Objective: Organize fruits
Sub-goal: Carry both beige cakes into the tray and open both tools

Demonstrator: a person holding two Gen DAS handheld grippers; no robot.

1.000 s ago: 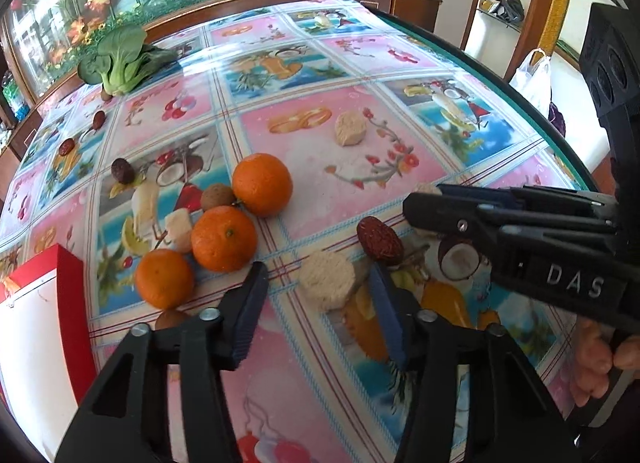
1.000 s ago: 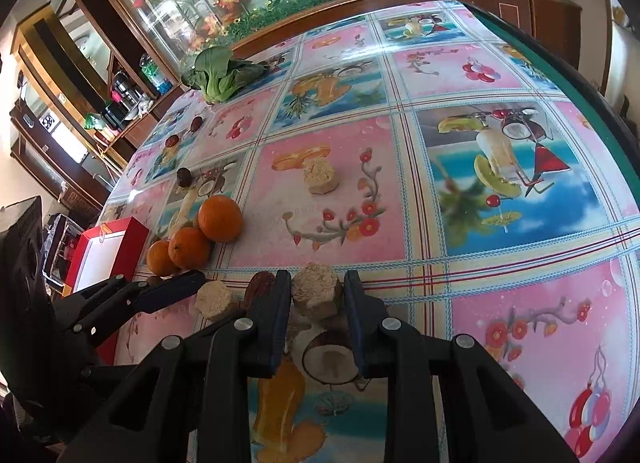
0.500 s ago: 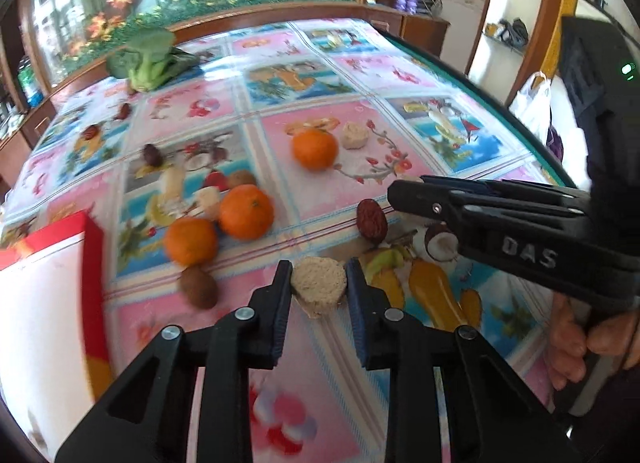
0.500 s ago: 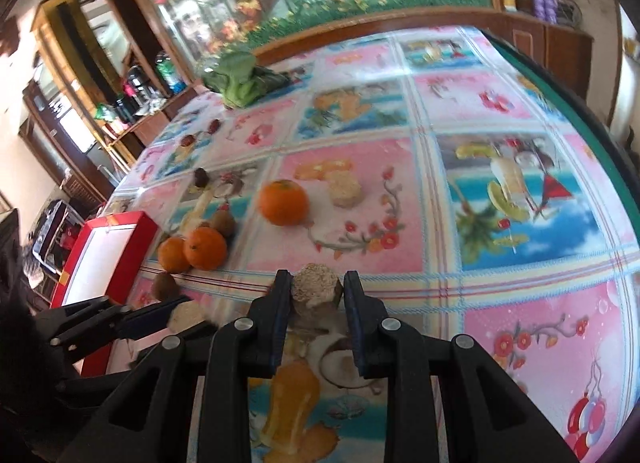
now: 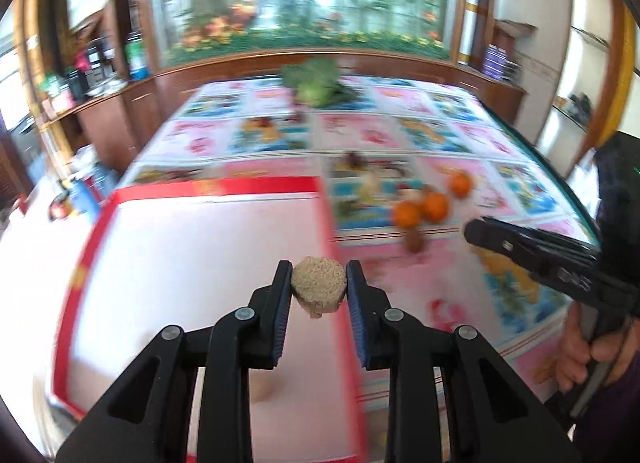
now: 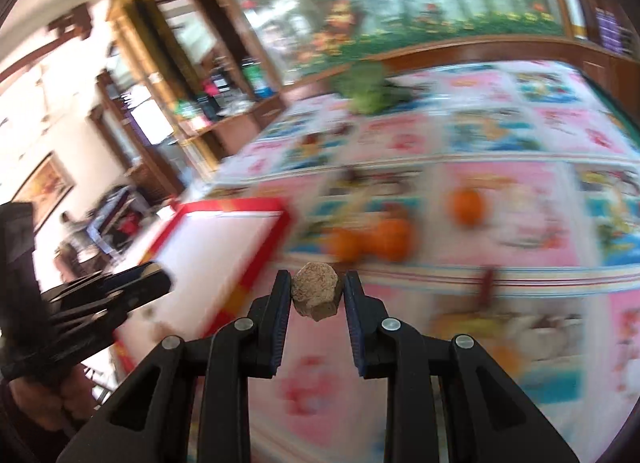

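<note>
Tan, crumbly puck (image 5: pixel 319 290): one, pinched between the left gripper (image 5: pixel 319 291) fingers, held above the white floor of the red-rimmed box (image 5: pixel 208 187). Second tan lump (image 6: pixel 316 295): one, clamped in the right gripper (image 6: pixel 316 297) fingers, above the desk (image 6: pixel 520 167) just beside the box's near corner. Oranges (image 5: pixel 435 207): three, grouped on the desk right of the box. Brown fruit (image 5: pixel 414 241): one, near them. Leafy greens (image 5: pixel 316 81): one bunch at the far edge.

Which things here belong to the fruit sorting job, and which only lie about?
Job: left gripper and right gripper, each clamping a tan lump; red-rimmed white box; oranges.
Lying about: leafy greens; bottles on the sideboard.
</note>
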